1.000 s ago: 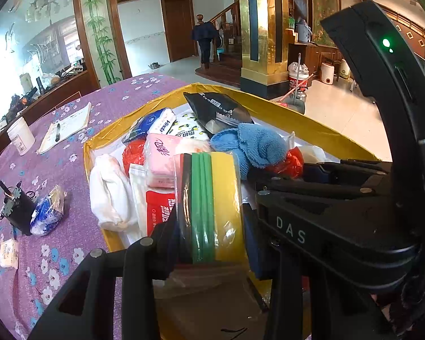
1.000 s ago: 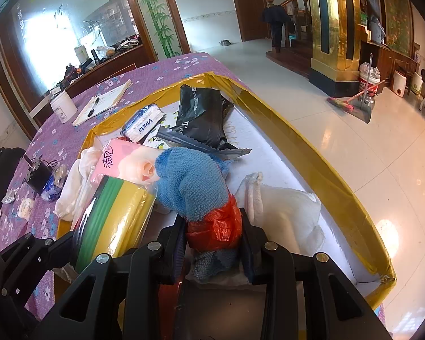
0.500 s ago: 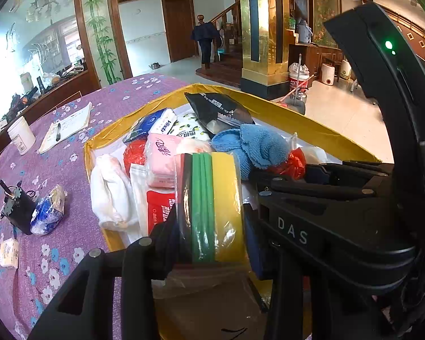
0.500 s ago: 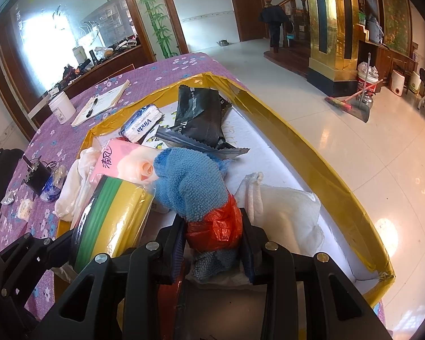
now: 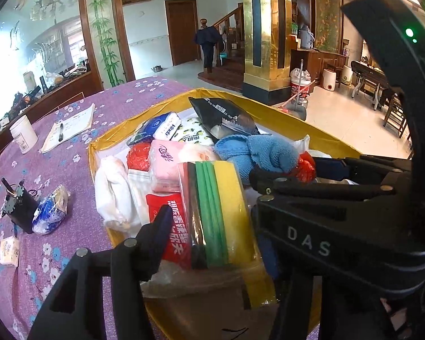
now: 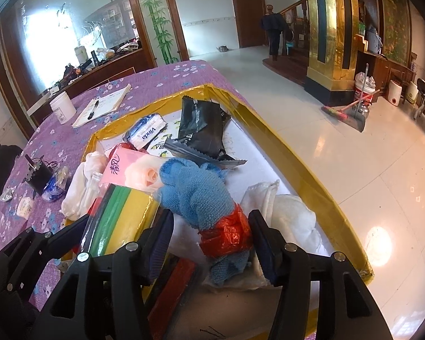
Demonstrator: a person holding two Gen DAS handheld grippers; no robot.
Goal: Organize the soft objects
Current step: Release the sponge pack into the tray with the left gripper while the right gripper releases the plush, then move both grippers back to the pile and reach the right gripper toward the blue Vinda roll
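A gold-rimmed tray (image 5: 269, 110) (image 6: 297, 175) holds several soft items. A wrapped pack of yellow and green sponges (image 5: 221, 212) (image 6: 121, 221) stands on edge between the jaws of my left gripper (image 5: 215, 235). Those jaws are opening, and the left pad (image 5: 163, 223) stands clear of the pack. A rolled blue cloth with a red band (image 6: 226, 235) (image 5: 269, 155) lies between the jaws of my right gripper (image 6: 211, 226). They are opening too, with a gap on each side of the cloth. The right gripper's black body (image 5: 325, 226) hides the left gripper's right finger.
Also in the tray are a pink tissue pack (image 6: 121, 167), a black pouch (image 6: 201, 124), a Vinda tissue pack (image 6: 147, 130) and white cloths (image 5: 113, 195) (image 6: 291, 218). On the purple tablecloth (image 5: 70, 170) lie a notepad (image 5: 70, 124), a white jar (image 5: 22, 136) and small items. Beyond the tray's right rim is floor.
Both grippers' jaws have spread apart. The left has let go of the sponge pack and the right of the banded blue cloth. Both things stay where they were.
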